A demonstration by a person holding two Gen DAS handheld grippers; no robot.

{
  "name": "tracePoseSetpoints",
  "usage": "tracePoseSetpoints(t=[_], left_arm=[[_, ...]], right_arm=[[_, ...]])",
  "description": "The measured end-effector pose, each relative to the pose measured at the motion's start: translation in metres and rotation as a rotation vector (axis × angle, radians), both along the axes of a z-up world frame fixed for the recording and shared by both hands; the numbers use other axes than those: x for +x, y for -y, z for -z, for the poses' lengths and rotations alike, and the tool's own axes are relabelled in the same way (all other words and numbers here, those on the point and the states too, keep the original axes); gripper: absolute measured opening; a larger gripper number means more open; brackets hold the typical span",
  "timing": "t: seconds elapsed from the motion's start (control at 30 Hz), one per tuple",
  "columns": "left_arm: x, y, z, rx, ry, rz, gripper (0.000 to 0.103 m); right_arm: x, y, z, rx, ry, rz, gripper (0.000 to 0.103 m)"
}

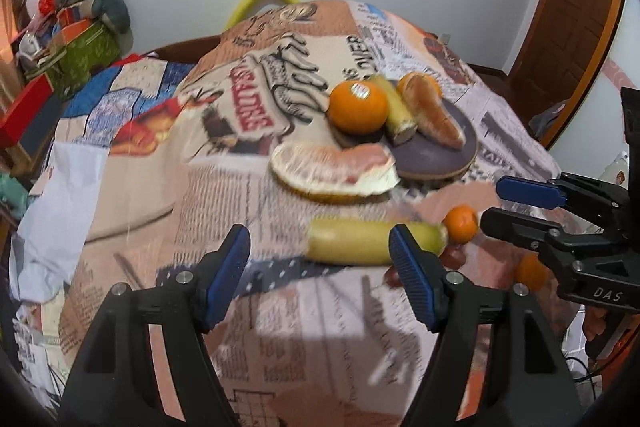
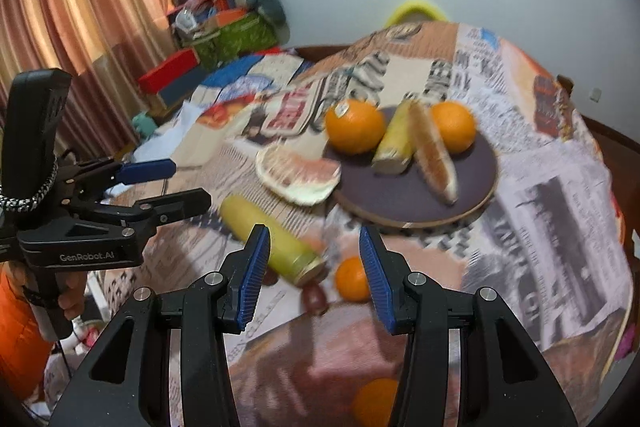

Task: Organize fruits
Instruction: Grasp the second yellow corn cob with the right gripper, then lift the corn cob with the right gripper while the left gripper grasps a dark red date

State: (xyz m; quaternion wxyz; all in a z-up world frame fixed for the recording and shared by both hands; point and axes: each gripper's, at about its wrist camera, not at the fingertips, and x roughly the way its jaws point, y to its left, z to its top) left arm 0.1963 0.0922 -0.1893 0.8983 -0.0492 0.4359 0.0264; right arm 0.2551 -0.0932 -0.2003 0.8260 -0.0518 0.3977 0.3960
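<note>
Both tools are up over the newspaper-print cloth [image 1: 224,195] that covers the desk, and neither has anything in it: the left tool [image 1: 320,267] stands released with its blue pads spread wide, and the right tool [image 2: 314,275] is just as slack, jaws apart and empty. The dark round plate [image 2: 472,183] sits toward the far right and already carries a stickered orange [image 2: 354,129], a second orange [image 2: 454,125], a short yellow piece of fruit [image 2: 394,143] and a pomelo wedge [image 2: 434,159] leaning between them, so that looks like the collecting spot. A big open pomelo slice [image 1: 334,169] lies on the cloth with its edge touching the plate's near-left rim, not quite aboard. Nearer the camera, a long yellow fruit [image 1: 360,241] lies on its side in front of the left tool, partly hidden behind the right-hand pad, which suggests it is the left side's next target. Just beside its end sits a small mandarin [image 2: 350,279], close to a dark reddish fruit [image 2: 314,297], and another mandarin [image 2: 374,403] lies at the near edge; the right tool frames the first one, likely lining up. Motion blur softens everything, so exact contact is hard to call.
</note>
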Motion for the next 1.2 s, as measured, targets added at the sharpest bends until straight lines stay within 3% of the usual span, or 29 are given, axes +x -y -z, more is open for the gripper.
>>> tracePoseSetpoints(t=[0.37, 0.53, 0.73, 1.0, 1.2], left_arm=[[-0.013, -0.033, 0.029, -0.009, -0.015, -0.046, 0.068], [-0.016, -0.044, 0.033, -0.007, -0.005, -0.071, 0.068], [-0.012, -0.058, 0.046, -0.074, -0.037, -0.105, 0.068], [-0.014, -0.052, 0.043, -0.041, -0.035, -0.100, 0.068], [-0.015, -0.041, 0.028, -0.036, -0.013, -0.085, 0.068]], right_arm=[[0.003, -0.061, 0.027, -0.074, -0.066, -0.130, 0.043], [0.006, -0.093, 0.038, -0.150, -0.057, -0.212, 0.048], [0.013, -0.113, 0.052, -0.219, -0.076, -0.280, 0.056], [0.008, -0.118, 0.050, -0.264, 0.002, -0.253, 0.047], [0.011, -0.094, 0.023, -0.173, 0.041, -0.168, 0.039]])
